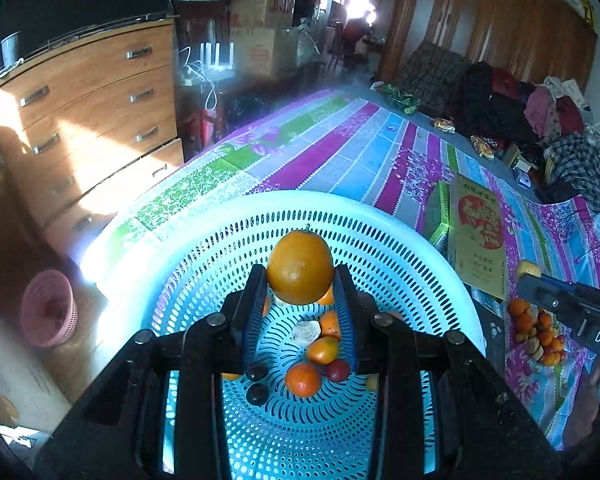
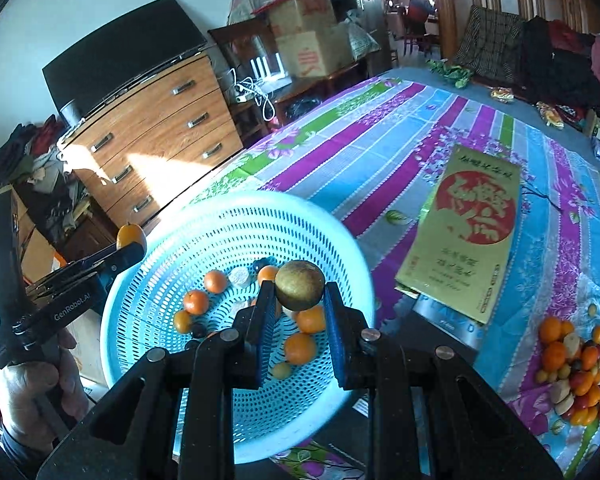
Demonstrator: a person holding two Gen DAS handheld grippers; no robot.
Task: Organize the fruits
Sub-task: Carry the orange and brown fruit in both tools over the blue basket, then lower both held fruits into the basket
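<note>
My left gripper (image 1: 300, 280) is shut on an orange fruit (image 1: 300, 267) above the light-blue perforated basket (image 1: 400, 232). Several small oranges (image 1: 303, 378) and other small fruits lie in the basket's bottom. My right gripper (image 2: 299, 294) is shut on a round olive-brown fruit (image 2: 300, 285) over the same basket (image 2: 332, 232). A pile of loose small fruits (image 2: 576, 368) lies on the striped cloth at the right. In the right wrist view the left gripper (image 2: 130, 246) shows at the basket's left rim with its orange fruit (image 2: 130, 235).
A gold and red flat box (image 2: 468, 232) lies on the striped floral cloth (image 2: 380, 152) beyond the basket. A wooden chest of drawers (image 2: 152, 128) stands to the left. A pink basket (image 1: 50, 308) sits on the floor. Clothes (image 2: 556, 64) are heaped at the far right.
</note>
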